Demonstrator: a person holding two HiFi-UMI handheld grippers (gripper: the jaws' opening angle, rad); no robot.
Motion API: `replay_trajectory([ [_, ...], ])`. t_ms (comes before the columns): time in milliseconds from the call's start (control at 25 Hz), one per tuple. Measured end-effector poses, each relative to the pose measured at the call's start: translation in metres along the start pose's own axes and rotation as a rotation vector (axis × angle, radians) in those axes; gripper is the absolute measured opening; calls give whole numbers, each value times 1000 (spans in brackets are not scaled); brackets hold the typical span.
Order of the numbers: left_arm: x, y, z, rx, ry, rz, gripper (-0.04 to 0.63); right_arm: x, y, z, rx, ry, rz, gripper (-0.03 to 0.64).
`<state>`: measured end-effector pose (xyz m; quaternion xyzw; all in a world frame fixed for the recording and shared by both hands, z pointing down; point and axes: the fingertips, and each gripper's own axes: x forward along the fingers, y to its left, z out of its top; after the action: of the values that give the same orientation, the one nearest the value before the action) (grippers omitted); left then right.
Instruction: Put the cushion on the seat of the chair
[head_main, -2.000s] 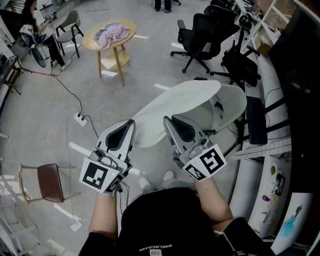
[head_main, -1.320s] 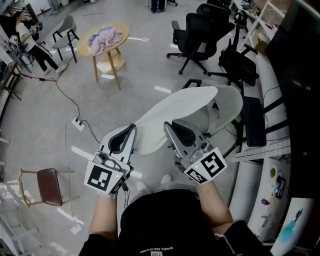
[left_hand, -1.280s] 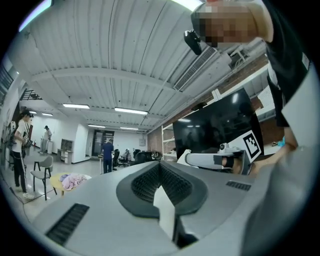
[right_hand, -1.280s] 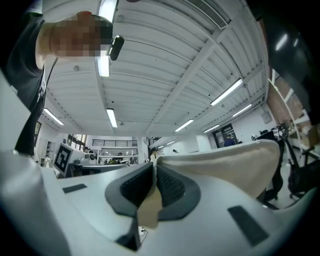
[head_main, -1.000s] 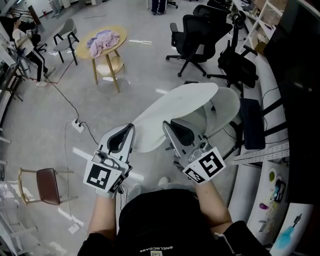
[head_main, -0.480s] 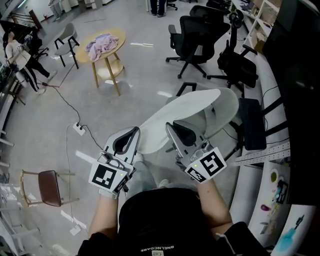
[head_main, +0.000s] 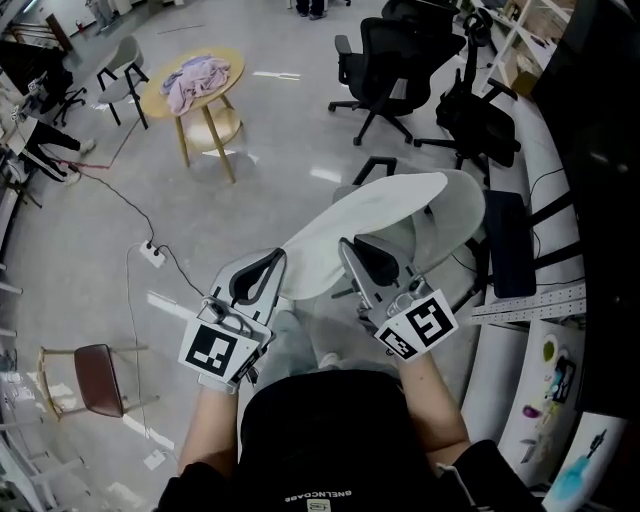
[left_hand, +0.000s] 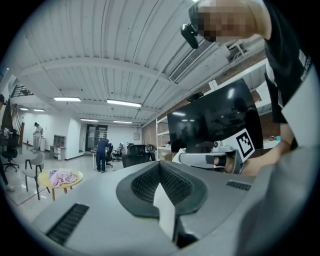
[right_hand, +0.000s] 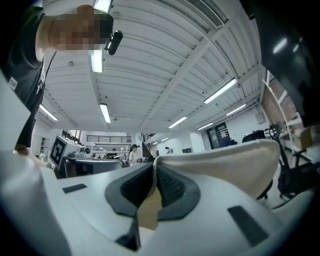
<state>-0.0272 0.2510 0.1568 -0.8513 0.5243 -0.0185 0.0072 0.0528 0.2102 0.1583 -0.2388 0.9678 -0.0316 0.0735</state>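
Observation:
I hold a white oval cushion (head_main: 365, 228) tilted in the air, its far end over the white shell chair (head_main: 462, 212) and higher than its near end. At the cushion's near edge my left gripper (head_main: 272, 262) is shut on the left side and my right gripper (head_main: 349, 250) on the right side. In the left gripper view a thin white strip of cushion (left_hand: 165, 212) sits pinched between the dark pads (left_hand: 145, 182). The right gripper view shows the cushion (right_hand: 225, 162) running off to the right from the shut jaws. The cushion hides most of the chair's seat.
Black office chairs (head_main: 385, 60) stand beyond the white chair. A round wooden table (head_main: 152, 98) with a pink cloth (head_main: 195, 80) is at the far left. A small brown-seated chair (head_main: 88, 366) and a cable with a power strip (head_main: 152, 254) are on the floor at left. A long desk edge (head_main: 530, 300) runs along the right.
Both grippers have carried the cushion a little forward and down towards the white chair. The grip on the cushion is unchanged.

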Motion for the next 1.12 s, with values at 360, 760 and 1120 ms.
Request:
replay_trajectory([
  [360, 49, 69, -14, -47, 5, -26, 11, 65, -44, -25, 11, 69, -24, 29],
  [760, 91, 177, -19, -58, 17, -45, 11, 166, -90, -40, 28, 95, -61, 29],
  [1120, 116, 260, -31, -114, 41, -85, 11, 243, -113, -55, 32, 146, -115, 29],
])
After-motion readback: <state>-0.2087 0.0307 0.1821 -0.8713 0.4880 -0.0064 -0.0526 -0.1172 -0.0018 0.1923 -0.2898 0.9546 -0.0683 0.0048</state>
